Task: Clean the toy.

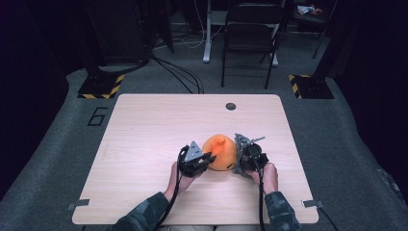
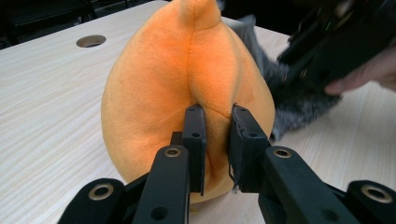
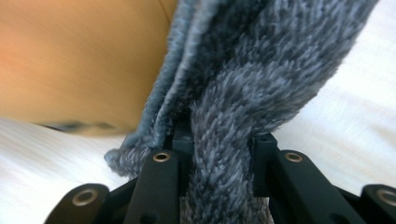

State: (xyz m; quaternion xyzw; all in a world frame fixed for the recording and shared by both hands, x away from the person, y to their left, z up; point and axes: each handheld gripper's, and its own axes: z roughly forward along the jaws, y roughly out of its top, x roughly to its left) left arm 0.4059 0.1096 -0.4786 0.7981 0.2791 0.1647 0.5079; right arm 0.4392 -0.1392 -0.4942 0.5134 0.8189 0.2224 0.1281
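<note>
Nearest you, the left gripper (image 2: 215, 140) has its jaws nearly closed, pinching a fold of the orange plush (image 2: 187, 88) low along its centre seam. The right gripper (image 3: 219, 158) is likewise almost shut, clamped on a thick tuft of the grey furry cloth (image 3: 261, 79) that lies against the plush's far side from your left gripper.

The plush sits upright on the desk (image 1: 144, 125), a little nearer your edge than the middle, between the two grippers (image 1: 204, 161) (image 1: 243, 156), with the grey cloth (image 1: 239, 144) touching its right flank.

The risks, as I judge them: your left hold is only a pinch of soft fabric (not the body of the toy), so a sharp pull could let the fold slide out and the plush tip over. On the right, the fur is springy and may creep through the jaws if you tug away from the plush. Pulling both hands apart at once could also drag the plush sideways across the desk rather than separate the two.
</note>
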